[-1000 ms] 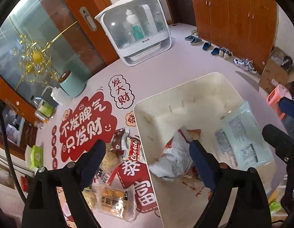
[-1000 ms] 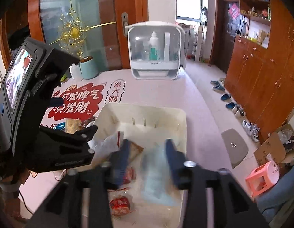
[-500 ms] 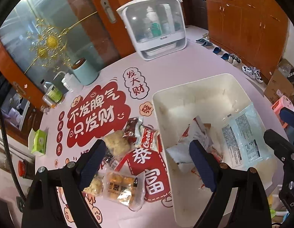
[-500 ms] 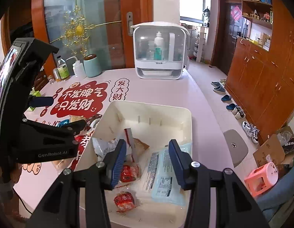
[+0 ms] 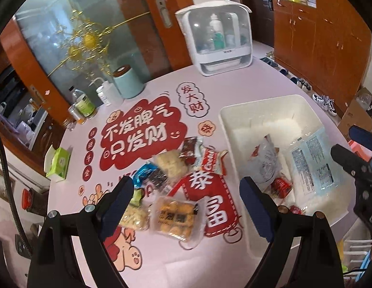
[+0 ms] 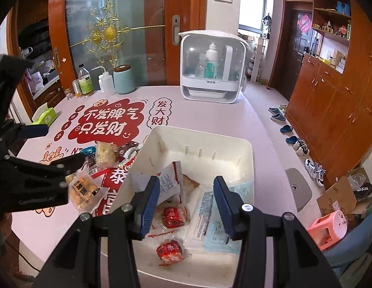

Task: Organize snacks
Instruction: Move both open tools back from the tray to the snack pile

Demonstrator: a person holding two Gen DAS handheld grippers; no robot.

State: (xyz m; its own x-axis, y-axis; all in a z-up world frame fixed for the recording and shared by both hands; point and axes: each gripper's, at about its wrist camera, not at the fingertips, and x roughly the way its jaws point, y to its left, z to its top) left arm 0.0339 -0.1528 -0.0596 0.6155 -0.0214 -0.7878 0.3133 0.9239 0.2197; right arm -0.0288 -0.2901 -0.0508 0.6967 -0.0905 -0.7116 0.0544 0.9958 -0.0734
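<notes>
Above the white bin's (image 6: pixel 246 144) rim, both hand-held grippers, left (image 5: pixel 186 196) and right (image 6: pixel 186 200), released, nothing between jaws.

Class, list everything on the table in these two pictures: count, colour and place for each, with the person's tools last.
bin: one, white, table's right side
blue packet: one, pale blue, flat in bin
white bag: one, white and red, in bin
red snacks: two visible, in bin
loose snacks: several, mixed colours, on table left of bin
canister: one, teal, table's back
dispenser: one, white, table's back
tissue box: one, green, left edge
left tool: open, over loose snacks
right tool: open, over bin
</notes>
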